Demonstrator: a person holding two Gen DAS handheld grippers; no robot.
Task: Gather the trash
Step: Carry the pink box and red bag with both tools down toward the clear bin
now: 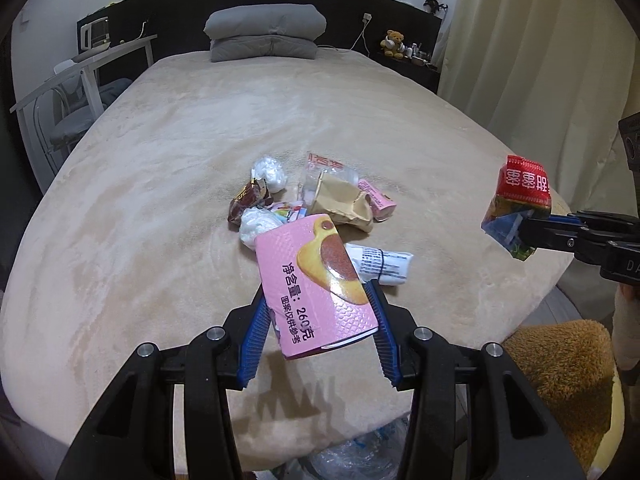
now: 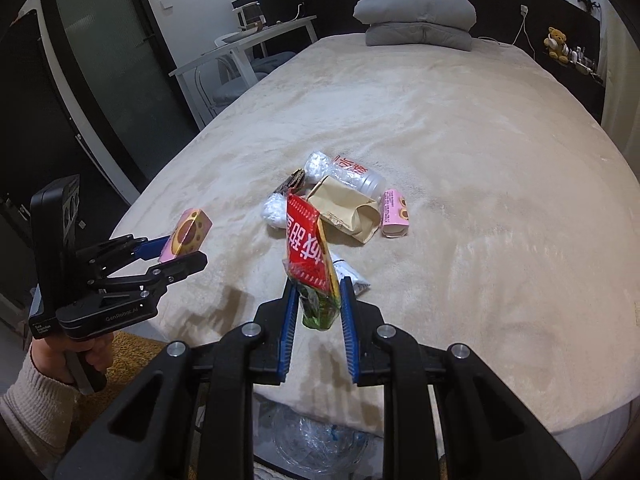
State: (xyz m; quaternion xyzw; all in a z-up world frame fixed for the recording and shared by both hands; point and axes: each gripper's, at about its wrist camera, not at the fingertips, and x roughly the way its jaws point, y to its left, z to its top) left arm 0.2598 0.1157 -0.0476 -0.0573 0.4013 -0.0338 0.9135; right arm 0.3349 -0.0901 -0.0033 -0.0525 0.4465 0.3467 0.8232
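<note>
My left gripper (image 1: 318,294) is shut on a pink snack box (image 1: 316,284) and holds it above the beige bed (image 1: 160,200). From the right wrist view the same pink box (image 2: 188,234) shows in the left gripper (image 2: 182,252) at the left. My right gripper (image 2: 318,288) is shut on a red and green snack bag (image 2: 310,256), lifted off the bed; that bag (image 1: 518,200) hangs at the right of the left wrist view. A pile of trash lies mid-bed: a brown paper bag (image 2: 350,210), a clear bottle (image 2: 354,174), a small pink box (image 2: 394,212), white wads (image 1: 270,172) and a brown wrapper (image 1: 248,200).
A clear plastic bag (image 2: 312,436) lies below the bed's near edge. A white packet (image 1: 384,266) lies just past the left fingertips. A folded grey quilt (image 1: 266,30) sits at the headboard. A white desk (image 2: 244,46) stands left of the bed and a brown plush rug (image 1: 560,380) on the floor.
</note>
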